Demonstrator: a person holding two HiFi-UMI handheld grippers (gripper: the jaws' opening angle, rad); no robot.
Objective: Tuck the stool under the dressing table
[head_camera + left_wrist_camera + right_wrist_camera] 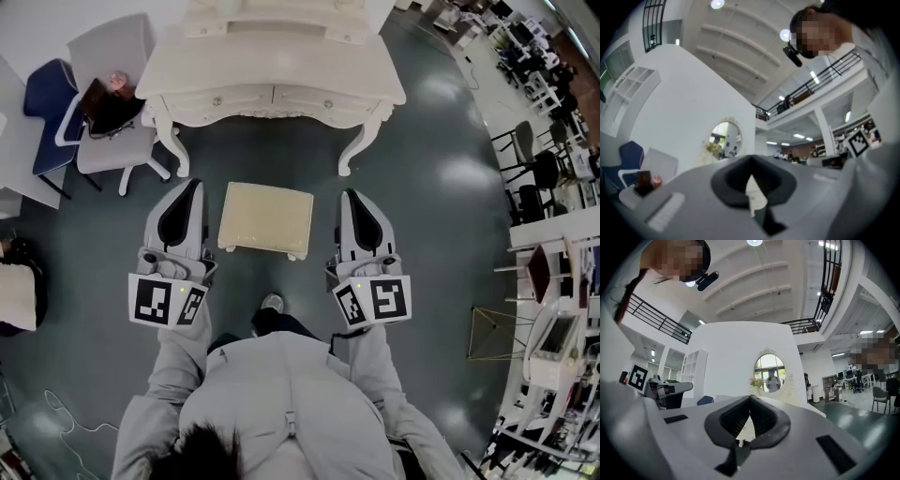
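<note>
- The stool (266, 218) stands on the floor (431, 244) at 6 o'clock from the dressing table (272, 80), near it but wholly outside. None of it is under the tabletop yet.
- The left tongs (192, 190) sit just beside the stool at its 9 o'clock and the right tongs (352, 199) at its 3 o'clock. Both are pressed together with nothing between them.
- With no grip on the stool, a nudge from one side alone would likely spin it instead of sending it straight toward 12 o'clock.
- A stool that goes in skewed could knock a corner against one of the table's curved legs (360, 141) and jam or scuff it.
- A push applied high on the seat might tip the stool if its feet drag on the floor.
- Whether the seat clears the drawer front cannot be told from above. If it does not, it would stop short.
- The grey chair (112, 94) at 10 o'clock stands close to the table's left leg and leaves little room for the left arm.
</note>
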